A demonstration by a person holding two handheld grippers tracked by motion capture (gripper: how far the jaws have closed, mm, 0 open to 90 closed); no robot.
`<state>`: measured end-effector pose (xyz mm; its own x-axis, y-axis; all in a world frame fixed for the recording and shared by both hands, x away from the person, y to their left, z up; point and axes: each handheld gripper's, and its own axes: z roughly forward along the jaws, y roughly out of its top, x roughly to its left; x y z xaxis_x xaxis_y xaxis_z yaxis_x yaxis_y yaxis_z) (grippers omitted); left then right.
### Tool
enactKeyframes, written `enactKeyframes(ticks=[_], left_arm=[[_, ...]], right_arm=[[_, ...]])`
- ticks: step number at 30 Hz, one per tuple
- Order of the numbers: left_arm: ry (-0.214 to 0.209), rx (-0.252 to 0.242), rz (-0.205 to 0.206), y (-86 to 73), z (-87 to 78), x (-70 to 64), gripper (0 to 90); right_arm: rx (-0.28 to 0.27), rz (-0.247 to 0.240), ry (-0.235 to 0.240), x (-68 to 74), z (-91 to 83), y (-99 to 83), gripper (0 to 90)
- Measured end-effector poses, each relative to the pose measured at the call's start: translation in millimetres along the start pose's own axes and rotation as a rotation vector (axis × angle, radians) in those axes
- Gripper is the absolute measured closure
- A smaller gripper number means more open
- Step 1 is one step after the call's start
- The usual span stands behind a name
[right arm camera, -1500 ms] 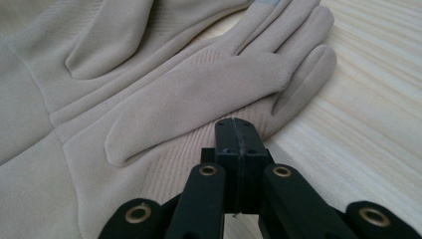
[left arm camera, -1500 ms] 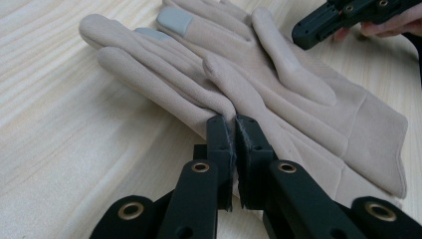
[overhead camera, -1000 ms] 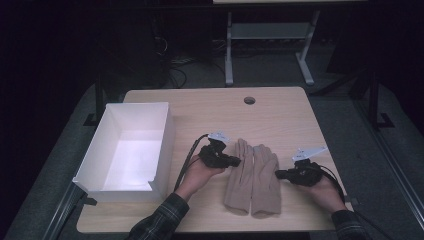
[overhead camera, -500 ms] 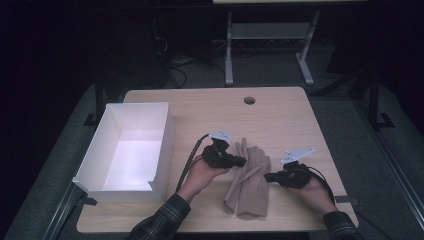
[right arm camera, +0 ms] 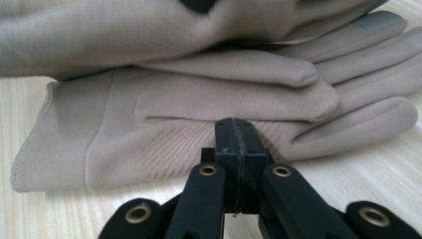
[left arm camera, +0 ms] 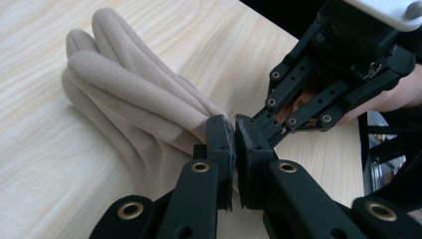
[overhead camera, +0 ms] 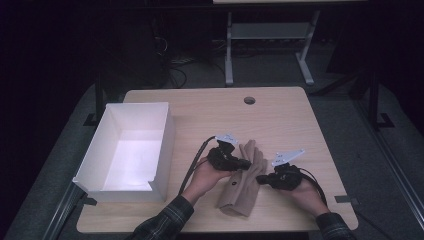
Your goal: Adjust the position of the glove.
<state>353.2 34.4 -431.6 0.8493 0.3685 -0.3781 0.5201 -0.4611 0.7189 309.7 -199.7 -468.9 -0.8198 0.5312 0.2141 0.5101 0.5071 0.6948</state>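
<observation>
A pair of beige fabric gloves (overhead camera: 243,182) lies near the front middle of the light wooden bench (overhead camera: 280,115), stacked one on the other with the fingers pointing away from the person and the cuffs toward the bench's near edge. In the right gripper view the gloves (right arm camera: 209,94) show a soft knit, a ribbed patch on the palm and a grey pad on one fingertip; the upper glove is folded loosely over the lower one. The left tool (overhead camera: 243,163) rests at the left edge of the gloves, and in its own view its jaws (left arm camera: 234,137) are pressed together at the fabric; a fold of glove seems to be pinched between them, though the angle makes this hard to confirm. The right tool (overhead camera: 260,178) sits at the gloves' right edge, jaws closed flat against each other with nothing between them. A white open box (overhead camera: 165,145) stands at the bench's left side, well apart from the gloves.
</observation>
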Motion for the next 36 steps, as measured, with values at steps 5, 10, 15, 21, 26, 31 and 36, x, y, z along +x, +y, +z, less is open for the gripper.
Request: enactKeyframes(ticks=[5,10,15,21,26,31,36], left_arm=[[-0.004,0.013,0.008,-1.1,8.8,-4.7,85.0],[-0.011,0.009,0.006,-3.5,17.2,-4.7,80.1],[-0.018,-0.026,0.022,-0.8,9.0,-8.5,74.2],[-0.033,-0.021,0.038,-5.3,3.3,-15.2,89.4],[-0.054,0.044,0.063,-18.5,20.3,-31.2,89.4],[-0.024,0.131,0.095,-29.2,34.2,-36.2,89.4],[0.000,0.170,0.123,-34.8,33.4,-37.2,89.5]], right_arm=[[-0.004,-0.006,0.004,2.8,3.7,1.7,90.0],[-0.004,-0.008,0.005,3.6,4.4,1.6,90.0],[0.001,-0.015,-0.001,3.8,0.3,0.9,88.3],[-0.032,0.013,-0.075,-8.2,-23.3,-9.5,70.6],[-0.060,0.078,-0.223,-30.0,-41.9,-26.1,44.5],[-0.077,0.121,-0.289,-43.4,-48.4,-34.7,36.3],[-0.073,0.148,-0.372,-54.8,-50.0,-41.6,28.0]])
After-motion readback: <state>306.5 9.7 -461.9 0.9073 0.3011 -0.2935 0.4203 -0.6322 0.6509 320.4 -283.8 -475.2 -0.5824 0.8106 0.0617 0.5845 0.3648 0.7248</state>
